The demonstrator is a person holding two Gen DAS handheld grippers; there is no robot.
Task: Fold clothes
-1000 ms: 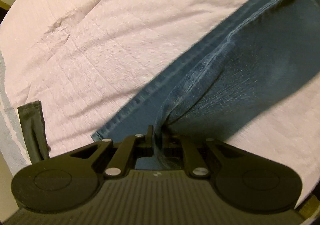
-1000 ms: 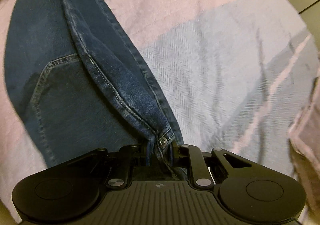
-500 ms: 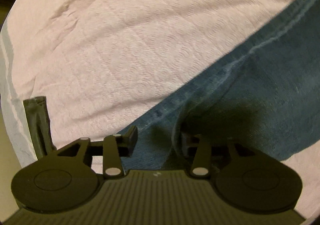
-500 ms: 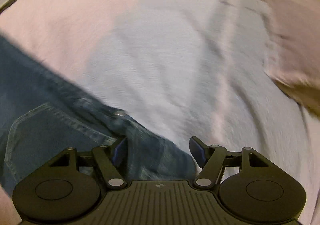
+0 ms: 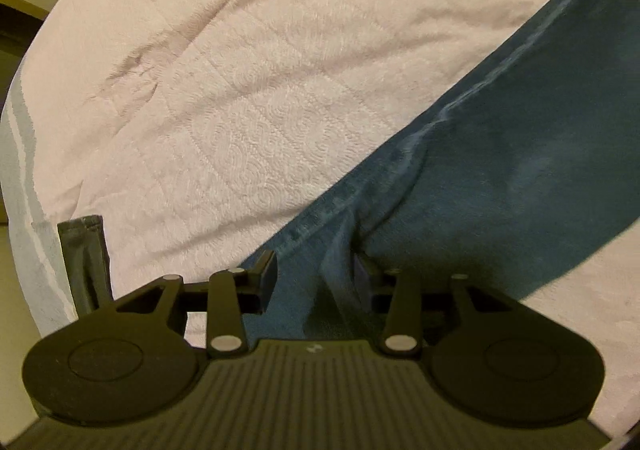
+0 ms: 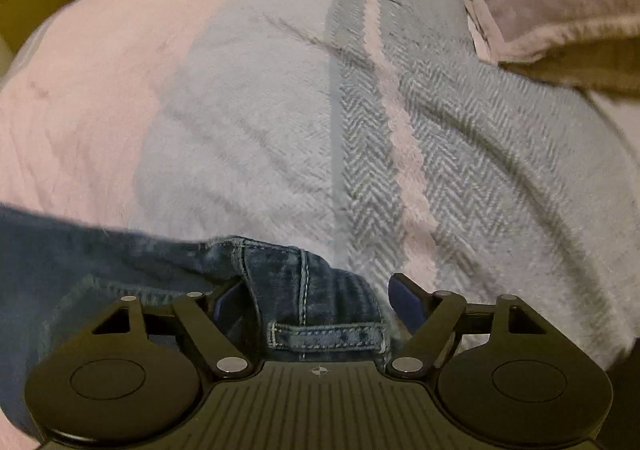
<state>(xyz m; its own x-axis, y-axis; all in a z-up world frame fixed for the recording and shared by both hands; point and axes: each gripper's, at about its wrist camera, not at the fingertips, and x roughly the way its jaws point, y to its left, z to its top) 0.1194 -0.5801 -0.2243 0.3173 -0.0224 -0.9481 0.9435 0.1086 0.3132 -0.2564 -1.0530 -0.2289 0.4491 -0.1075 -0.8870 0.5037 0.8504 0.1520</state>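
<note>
Pink quilted bed (image 5: 248,97) spread under jeans (image 5: 500,189), laid flat toward 2 o'clock. Left tongs (image 5: 316,274) and right tongs (image 6: 316,294), clamped on denim a second ago, now parted; waistband released, fold judged set down.

The jeans (image 5: 500,177) are no longer pinched as they were a second ago: the jaws of the left hand-held gripper (image 5: 316,278) and the right hand-held gripper (image 6: 316,290) are now spread apart. The denim, then lifted and taut, is now laid slack on the bed (image 5: 240,89), with the waistband (image 6: 304,282) loose between the right fingers.
</note>
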